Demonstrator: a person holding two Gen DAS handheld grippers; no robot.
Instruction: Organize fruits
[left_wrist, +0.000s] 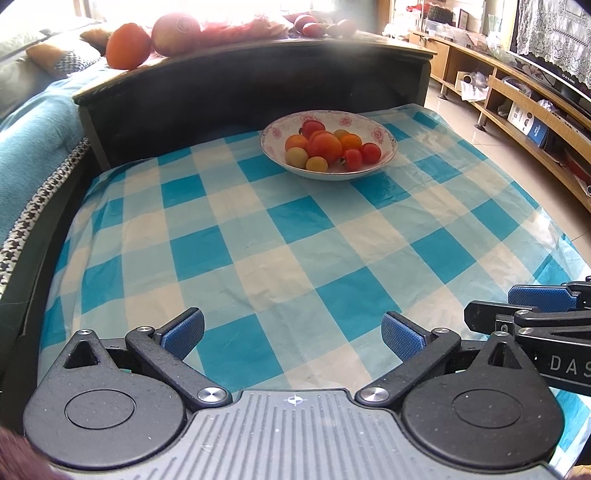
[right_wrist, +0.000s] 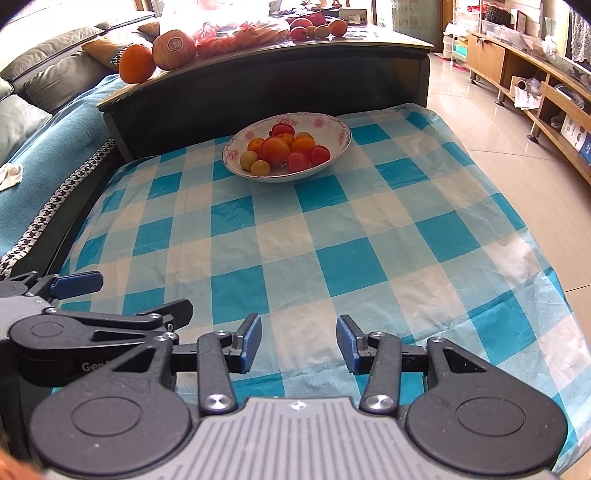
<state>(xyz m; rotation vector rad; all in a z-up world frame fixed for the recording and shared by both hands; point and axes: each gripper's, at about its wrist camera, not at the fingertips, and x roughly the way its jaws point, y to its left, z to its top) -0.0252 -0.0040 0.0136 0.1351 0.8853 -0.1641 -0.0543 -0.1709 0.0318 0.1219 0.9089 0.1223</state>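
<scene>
Nearest to us, the left tongs (left_wrist: 291, 332) hang low over the near edge of the desk, blue pads spread wide apart and holding nothing. Just beside them on the right, the right tongs (right_wrist: 299, 341) sit at about the same height, pads likewise apart and empty; each shows at the edge of the other's view.

Under both we log a blue-and-white checked tablecloth (right_wrist: 332, 236) covering the desk, bare from the tongs up to the bowl.

Container: one white bowl with a pink flower border (left_wrist: 384, 133), standing on the cloth toward the far side of the desk, well apart from both tongs. Contents: a heap of small fruits (left_wrist: 325, 147) in red, orange and yellow, one larger orange-red piece in the middle. We cannot name their kind.

Behind the bowl, a dark raised cabinet (right_wrist: 258, 85) closes off the far end of the desk. On its top: an orange (right_wrist: 136, 64), a larger round fruit with a sticker (right_wrist: 173, 48) touching it, a red mesh bag, and further small fruits beyond.

Surroundings: a sofa with a teal cover (right_wrist: 44, 147) to the left, a low wooden shelf unit (left_wrist: 517, 110) along the tiled floor to the right.
</scene>
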